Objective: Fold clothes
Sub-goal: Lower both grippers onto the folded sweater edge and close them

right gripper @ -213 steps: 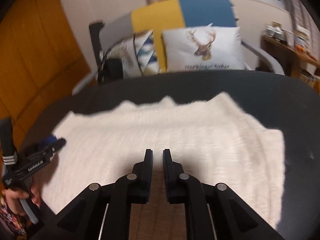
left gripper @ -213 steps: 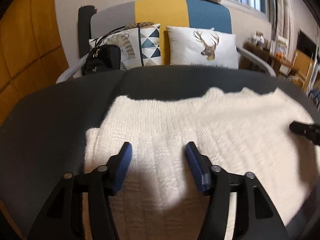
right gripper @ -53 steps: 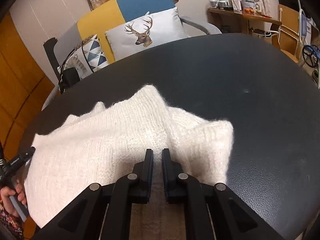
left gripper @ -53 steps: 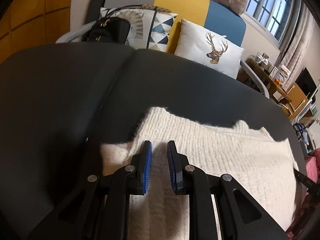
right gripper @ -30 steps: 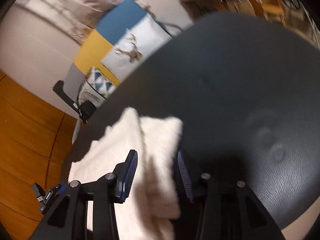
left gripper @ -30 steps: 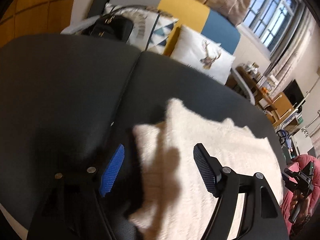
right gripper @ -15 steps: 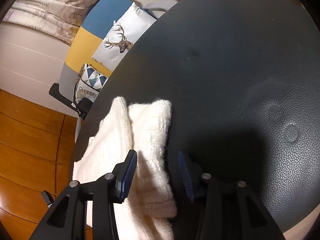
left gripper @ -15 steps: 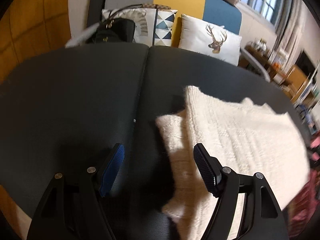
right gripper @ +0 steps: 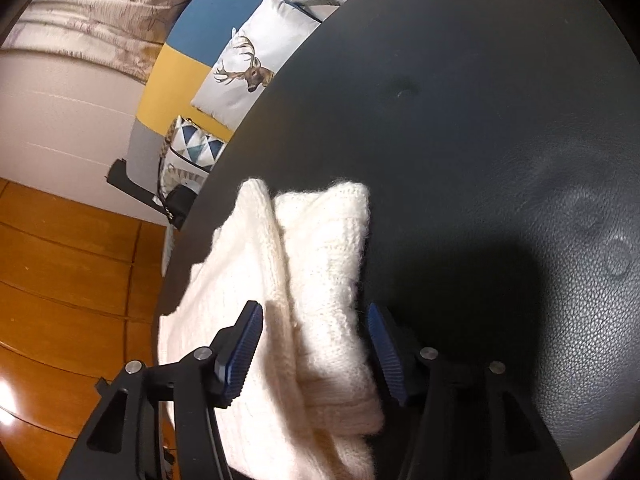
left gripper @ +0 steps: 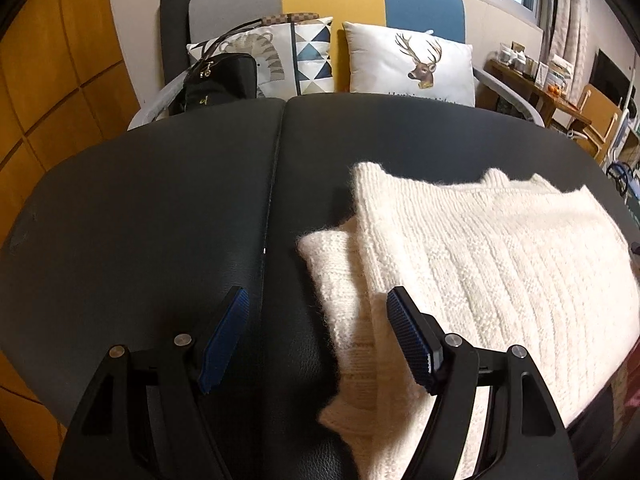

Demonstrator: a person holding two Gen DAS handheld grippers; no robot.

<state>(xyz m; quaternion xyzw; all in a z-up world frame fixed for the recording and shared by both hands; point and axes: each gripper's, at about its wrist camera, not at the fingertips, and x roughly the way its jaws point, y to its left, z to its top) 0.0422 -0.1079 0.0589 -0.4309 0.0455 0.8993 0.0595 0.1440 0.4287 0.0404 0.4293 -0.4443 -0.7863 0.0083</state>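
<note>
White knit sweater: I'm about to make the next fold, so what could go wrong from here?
The white knit sweater has a sleeve end poking out at each side; regripping could drag these loose. Its near edge lies close to the black leather table rim, so a pull toward you may slide it off. Fuzzy knit could snag on the left gripper pads.

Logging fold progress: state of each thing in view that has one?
left tongs: open, holding nothing, over the sweater's left edge
right tongs: open, straddling the folded sleeve end
white knit sweater: lying on the black table, sleeves folded in
black handbag: closed, on the sofa
</note>
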